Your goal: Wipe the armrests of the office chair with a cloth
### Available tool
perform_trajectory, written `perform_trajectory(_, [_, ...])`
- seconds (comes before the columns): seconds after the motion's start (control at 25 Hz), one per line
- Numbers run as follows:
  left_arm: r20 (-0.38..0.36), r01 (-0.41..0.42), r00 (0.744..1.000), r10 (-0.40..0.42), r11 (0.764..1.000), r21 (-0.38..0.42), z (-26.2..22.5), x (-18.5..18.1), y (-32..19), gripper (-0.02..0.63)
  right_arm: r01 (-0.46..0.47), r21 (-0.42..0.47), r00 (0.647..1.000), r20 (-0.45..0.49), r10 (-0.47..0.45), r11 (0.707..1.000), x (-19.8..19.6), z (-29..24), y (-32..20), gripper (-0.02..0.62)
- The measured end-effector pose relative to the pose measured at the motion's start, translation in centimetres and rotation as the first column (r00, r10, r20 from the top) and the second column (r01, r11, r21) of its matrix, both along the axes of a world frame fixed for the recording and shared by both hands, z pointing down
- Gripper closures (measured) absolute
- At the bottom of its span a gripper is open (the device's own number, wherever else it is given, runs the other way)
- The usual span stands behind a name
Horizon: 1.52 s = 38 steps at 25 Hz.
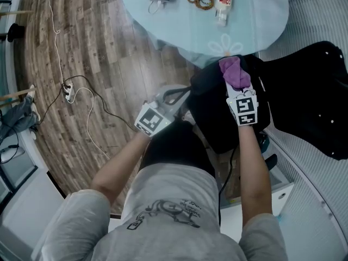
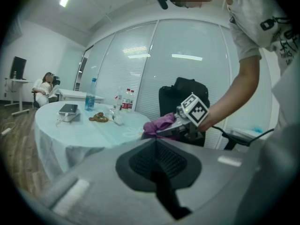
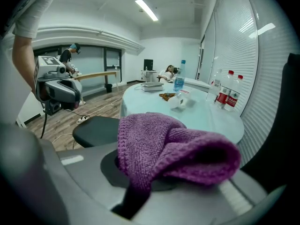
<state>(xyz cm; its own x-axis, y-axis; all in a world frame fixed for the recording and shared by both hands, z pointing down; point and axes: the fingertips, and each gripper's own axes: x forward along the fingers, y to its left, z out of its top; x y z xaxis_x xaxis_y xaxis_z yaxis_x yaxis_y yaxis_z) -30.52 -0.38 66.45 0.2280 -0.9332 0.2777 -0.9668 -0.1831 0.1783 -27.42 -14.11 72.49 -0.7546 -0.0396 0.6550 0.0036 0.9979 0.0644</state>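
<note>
Head view: right claw [image 1: 235,87] clamped on purple cloth [image 1: 235,71], which is bunched betw. its jaws & spills over the tips. Black chair [image 2: 169,97] is right behind it. Right gripper view shows an armrest [image 3: 93,130] below-left of that claw; can't tell if cloth touches it. Left claw [image 1: 182,95] sits just left of the right one, jaws together, nothing in them. Round surface [image 1: 255,20] w/ bottles [image 3: 228,95] lies ahead of both claws.

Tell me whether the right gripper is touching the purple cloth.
Touching. The right gripper view shows the purple cloth pinched between the jaws of the right gripper, with its folds bunched over them.
</note>
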Motion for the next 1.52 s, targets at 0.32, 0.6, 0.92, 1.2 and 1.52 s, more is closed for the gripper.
perform_trajectory(0.32, [0.009,-0.001,1.0,0.001,1.0,0.003,-0.1,0.0,0.3,0.604,-0.046,0.049,0.999,-0.013,0.047,0.998,0.5,0.3,-6.5,0.568])
perform_trajectory(0.6, [0.007,0.007,1.0,-0.007,1.0,0.003,-0.2,0.5,0.8,0.604,-0.133,0.01,0.99,0.04,0.132,0.991,0.4,0.0,-5.2,0.568])
perform_trajectory(0.92, [0.003,0.009,1.0,-0.009,1.0,0.0,-0.3,1.0,0.9,0.604,0.003,-0.024,0.997,0.072,-0.001,1.0,-1.0,-0.8,5.5,0.568])
perform_trajectory(1.2, [0.004,0.027,1.0,-0.027,1.0,-0.009,-0.1,0.1,1.0,0.604,0.063,-0.088,0.992,0.117,-0.053,0.994,-1.8,-1.5,12.6,0.568])
perform_trajectory(1.52, [0.004,0.057,0.998,-0.056,0.998,-0.017,-1.3,-0.5,1.0,0.604,0.035,-0.158,0.994,0.11,-0.017,0.987,-1.8,-2.3,12.5,0.568])
